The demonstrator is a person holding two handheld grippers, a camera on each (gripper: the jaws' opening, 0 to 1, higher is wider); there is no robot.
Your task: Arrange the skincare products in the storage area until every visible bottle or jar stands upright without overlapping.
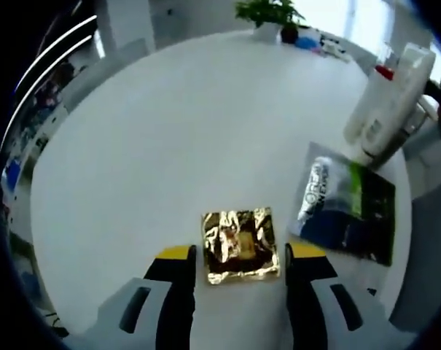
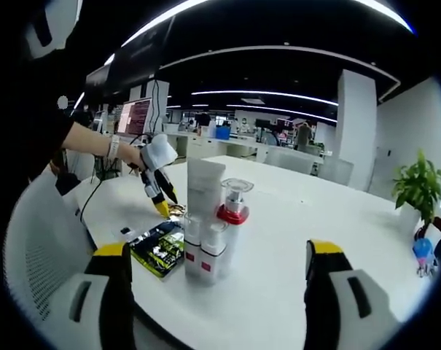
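Note:
A gold foil sachet [image 1: 240, 245] lies flat on the white table [image 1: 169, 131]. My left gripper [image 1: 240, 257] is open, its yellow-tipped jaws on either side of the sachet's near part. A dark sachet with green and blue print [image 1: 344, 200] lies to the right of it. Beyond stand white bottles and a tube [image 1: 391, 95], upright and close together. In the right gripper view these white bottles [image 2: 205, 244], a tall tube [image 2: 205, 186] and a red-collared pump bottle [image 2: 232, 211] stand ahead of my open right gripper [image 2: 216, 255], apart from it. The left gripper [image 2: 160, 195] hangs over the gold sachet [image 2: 178, 210] beyond the dark sachet [image 2: 160, 248].
A potted plant [image 1: 267, 18] and small items stand at the table's far edge; the same plant [image 2: 417, 189] shows at the right. A person's arm [image 2: 89, 142] holds the left gripper. A mesh chair back [image 2: 41, 240] is at the near left. Office desks and monitors fill the background.

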